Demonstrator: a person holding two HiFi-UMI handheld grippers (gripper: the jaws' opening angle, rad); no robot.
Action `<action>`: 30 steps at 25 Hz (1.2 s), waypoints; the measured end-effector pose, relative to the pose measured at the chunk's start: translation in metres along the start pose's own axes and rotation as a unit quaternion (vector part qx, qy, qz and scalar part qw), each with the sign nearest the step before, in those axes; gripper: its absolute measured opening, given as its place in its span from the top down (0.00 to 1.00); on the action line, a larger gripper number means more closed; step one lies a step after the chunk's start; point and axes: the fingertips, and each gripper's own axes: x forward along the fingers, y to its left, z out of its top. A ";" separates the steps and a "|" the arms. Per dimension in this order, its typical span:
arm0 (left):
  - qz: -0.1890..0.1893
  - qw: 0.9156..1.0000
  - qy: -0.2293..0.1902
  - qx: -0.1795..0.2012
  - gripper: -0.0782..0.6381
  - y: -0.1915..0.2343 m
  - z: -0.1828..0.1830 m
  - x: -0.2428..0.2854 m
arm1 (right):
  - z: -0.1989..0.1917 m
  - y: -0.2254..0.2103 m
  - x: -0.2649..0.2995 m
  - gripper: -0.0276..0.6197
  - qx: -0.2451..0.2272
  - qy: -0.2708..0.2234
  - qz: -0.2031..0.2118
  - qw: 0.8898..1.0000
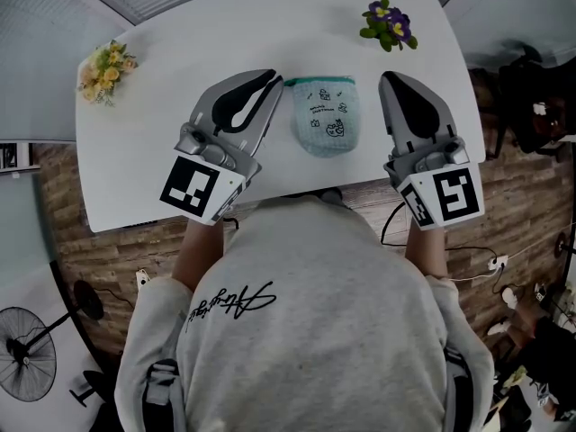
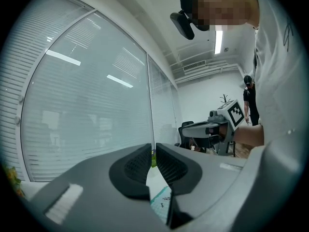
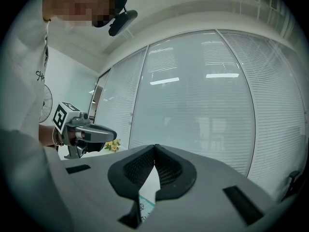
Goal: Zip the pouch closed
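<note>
Soft, printed cloth pouch (image 1: 326, 115) on a smooth, matt white surface (image 1: 162, 151) — floor (image 1: 54, 196) of rough wood planks.

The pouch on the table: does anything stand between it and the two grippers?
Nothing visible does. The pouch lies on the white table between the left gripper and the right gripper, with only bare table on each side. The yellow flowers and purple flowers stand at the far corners.

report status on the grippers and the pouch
Left gripper fingers a slit apart, right gripper shut, both empty. Pouch flat on table between them, untouched; zip state unclear. Nothing in the way; yellow flowers, purple flowers at far corners.
</note>
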 end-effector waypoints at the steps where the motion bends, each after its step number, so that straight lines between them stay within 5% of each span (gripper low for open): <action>1: 0.000 1.000 -0.001 0.000 0.85 0.000 0.001 0.000 | 0.001 0.000 0.000 0.95 0.000 0.000 0.000 1.000; 30: -0.027 1.000 -0.004 -0.012 0.89 -0.010 0.006 0.014 | 0.013 -0.008 -0.006 0.96 -0.010 -0.007 -0.029 1.000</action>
